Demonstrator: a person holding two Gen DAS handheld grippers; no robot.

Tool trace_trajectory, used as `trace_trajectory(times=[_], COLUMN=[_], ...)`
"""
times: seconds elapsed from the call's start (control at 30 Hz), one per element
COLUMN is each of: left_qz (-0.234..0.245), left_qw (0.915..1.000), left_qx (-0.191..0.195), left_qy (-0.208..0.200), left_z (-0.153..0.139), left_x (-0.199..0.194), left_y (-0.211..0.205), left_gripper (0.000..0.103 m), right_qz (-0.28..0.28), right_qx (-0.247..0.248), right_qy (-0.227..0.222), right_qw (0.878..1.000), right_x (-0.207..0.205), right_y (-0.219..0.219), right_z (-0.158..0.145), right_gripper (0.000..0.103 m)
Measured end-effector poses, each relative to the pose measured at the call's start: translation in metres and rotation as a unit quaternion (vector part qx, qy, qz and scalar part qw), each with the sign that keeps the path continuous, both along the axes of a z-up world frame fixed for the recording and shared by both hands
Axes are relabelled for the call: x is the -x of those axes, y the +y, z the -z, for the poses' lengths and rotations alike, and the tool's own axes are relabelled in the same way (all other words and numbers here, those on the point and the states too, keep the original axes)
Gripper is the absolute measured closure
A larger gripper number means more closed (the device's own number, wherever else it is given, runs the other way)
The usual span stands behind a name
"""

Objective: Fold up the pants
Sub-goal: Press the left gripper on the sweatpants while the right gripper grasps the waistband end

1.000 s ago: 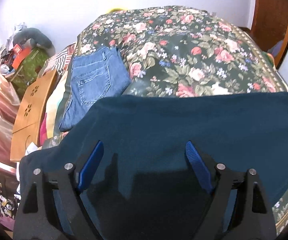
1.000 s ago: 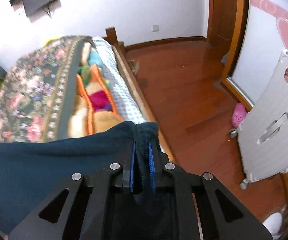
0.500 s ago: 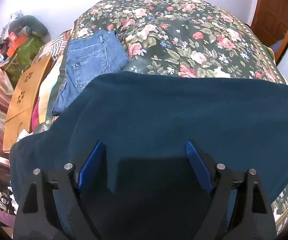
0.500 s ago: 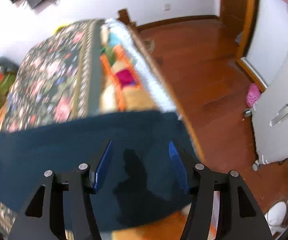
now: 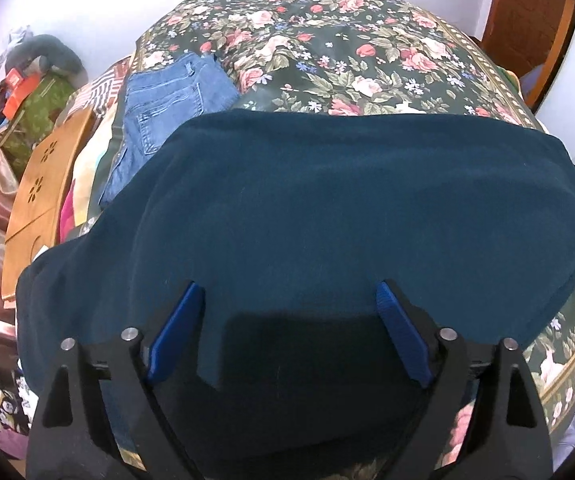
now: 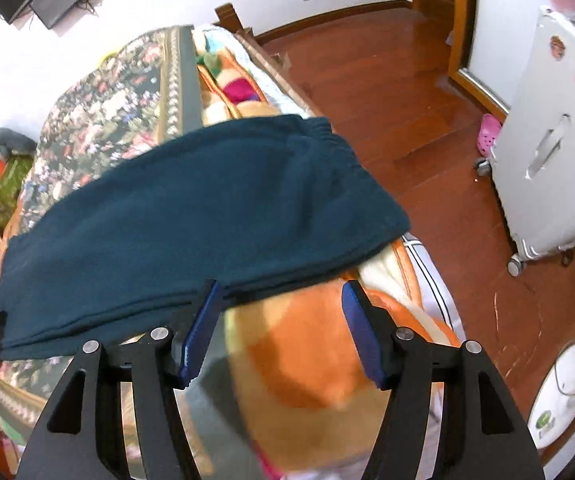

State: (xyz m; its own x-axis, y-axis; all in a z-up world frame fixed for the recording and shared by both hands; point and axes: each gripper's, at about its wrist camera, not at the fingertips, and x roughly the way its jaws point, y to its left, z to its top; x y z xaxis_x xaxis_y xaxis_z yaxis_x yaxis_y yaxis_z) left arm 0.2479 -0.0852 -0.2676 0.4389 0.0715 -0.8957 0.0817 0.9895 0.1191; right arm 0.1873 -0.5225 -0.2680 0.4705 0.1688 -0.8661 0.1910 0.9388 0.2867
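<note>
nearest the left wrist lens, the left gripper has its two blue-padded fingers spread wide, with nothing between them; it hangs over the dark teal fleece pants. the pants lie flat and folded on the dark green floral bedspread, and their long axis runs across the bed from side to side. in the right wrist view the elastic waistband points toward the bed's wooden side rail and the reddish wood floor; the opposite end runs off toward the left of that view. stacked layer edges show along the near side of the pants.

the right gripper is also spread wide and grips nothing. its fingertips sit just beside the near edge of the pants, above an orange and cream plush blanket that is blurred.

beyond the pants in the left wrist view, a folded pair of blue denim jeans lies on the bedspread, partly overlapped by the teal fabric. a light wooden board with flower cut-outs stands off the bed's edge. farther out in the right wrist view, a white wheeled suitcase stands on the floor.
</note>
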Motion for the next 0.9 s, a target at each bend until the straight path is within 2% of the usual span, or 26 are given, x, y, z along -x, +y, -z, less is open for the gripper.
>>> trace_trajectory(times=[0.17,0.27,0.4,0.63,0.83,0.9], left_qz=[-0.009,-0.012,-0.015,-0.011,-0.008,-0.007], left_qw=[0.9999,0.9998,0.9996,0.9993,0.9989,0.9988], left_qx=[0.003,0.01,0.021,0.033,0.043,0.044], left_qy=[-0.009,-0.009,-0.009,-0.015,-0.017,-0.018], left_z=[0.001,0.002,0.003,0.005,0.006,0.006], left_x=[0.005,0.005,0.005,0.005,0.004,0.004], left_y=[0.002,0.005,0.008,0.009,0.011,0.011], left_gripper=[0.007,0.006,0.004,0.001,0.0,0.0], right_qz=[0.005,0.006,0.022,0.077,0.107,0.123], right_qx=[-0.06,-0.105,-0.166,-0.204,-0.183,-0.178], right_qy=[-0.042,-0.049,-0.025,-0.034,-0.023,-0.025], right_qw=[0.997,0.993,0.986,0.975,0.977,0.976], right_x=[0.019,0.023,0.014,-0.013,-0.036,-0.044], right_y=[0.024,0.042,0.058,0.047,0.032,0.026], right_z=[-0.02,-0.015,0.011,0.028,0.035,0.039], right_gripper=[0.023,0.022,0.02,0.017,0.017,0.02])
